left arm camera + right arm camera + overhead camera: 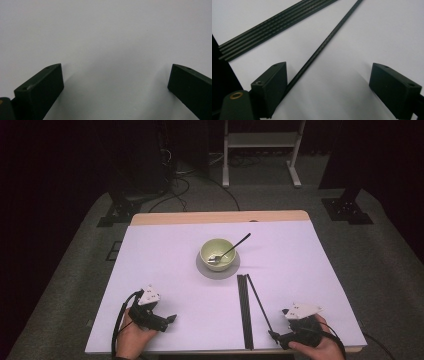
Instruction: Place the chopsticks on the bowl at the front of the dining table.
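Near the front right of the worktop [165, 245]: one thin black rod [260, 302], lying aslant, apart from the rest, its near end between the jaws of the right tool [274, 336].
- Right tool: jaws wide, nothing held. The right gripper view shows the single rod [322, 47] flat on the white surface, running just beside the left jaw; touching or not cannot be told.
- Bundle of black rods [243, 310]: side by side, straight, just left of the single rod; far ends of both nearly meet. Seen also in the right gripper view [272, 27].
- Left tool [170, 320]: front left, well apart from the rods, jaws wide over bare white worktop [105, 37], empty.
- Pale green bowl [218, 254] on a grey saucer [202, 268], centre of worktop; spoon [231, 248] resting inside, handle pointing to the far right.
- Progress, as judged: one rod is parted from the bundle; the rest are untouched. The grasp on the single rod is not yet made; closing and lifting are left.
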Demonstrator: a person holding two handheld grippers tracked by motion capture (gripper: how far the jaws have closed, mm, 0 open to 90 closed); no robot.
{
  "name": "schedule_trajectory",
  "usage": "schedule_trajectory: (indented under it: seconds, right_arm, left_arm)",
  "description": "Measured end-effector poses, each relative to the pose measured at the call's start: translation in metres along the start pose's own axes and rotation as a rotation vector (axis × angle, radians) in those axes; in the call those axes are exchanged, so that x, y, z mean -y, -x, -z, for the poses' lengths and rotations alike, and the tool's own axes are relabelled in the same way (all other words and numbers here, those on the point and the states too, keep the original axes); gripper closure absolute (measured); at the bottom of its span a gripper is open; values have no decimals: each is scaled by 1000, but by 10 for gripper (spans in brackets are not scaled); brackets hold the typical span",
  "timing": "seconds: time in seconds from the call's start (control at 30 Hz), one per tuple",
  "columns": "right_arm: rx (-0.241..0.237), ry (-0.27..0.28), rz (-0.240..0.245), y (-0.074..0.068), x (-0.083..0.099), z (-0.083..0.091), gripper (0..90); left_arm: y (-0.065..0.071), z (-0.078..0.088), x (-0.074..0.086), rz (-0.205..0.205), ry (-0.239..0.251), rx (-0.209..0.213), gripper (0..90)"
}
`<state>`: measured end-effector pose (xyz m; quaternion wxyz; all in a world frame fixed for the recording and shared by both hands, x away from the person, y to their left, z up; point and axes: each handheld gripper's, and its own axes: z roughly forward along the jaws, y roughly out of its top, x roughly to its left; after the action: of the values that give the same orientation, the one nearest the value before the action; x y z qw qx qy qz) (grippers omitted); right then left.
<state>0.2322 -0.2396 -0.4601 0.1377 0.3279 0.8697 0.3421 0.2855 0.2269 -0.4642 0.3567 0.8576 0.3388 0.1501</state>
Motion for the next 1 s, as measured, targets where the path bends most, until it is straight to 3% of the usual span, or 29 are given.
schedule_trajectory:
  seconds: [0.43,1.0]
  right_arm:
    - [52,-2,-51,18,10,10,137]
    - [79,-6,-89,36,16,16,143]
  left_arm:
    - [0,0,0,0,0,0,0]
    - [0,0,0,0,0,0,0]
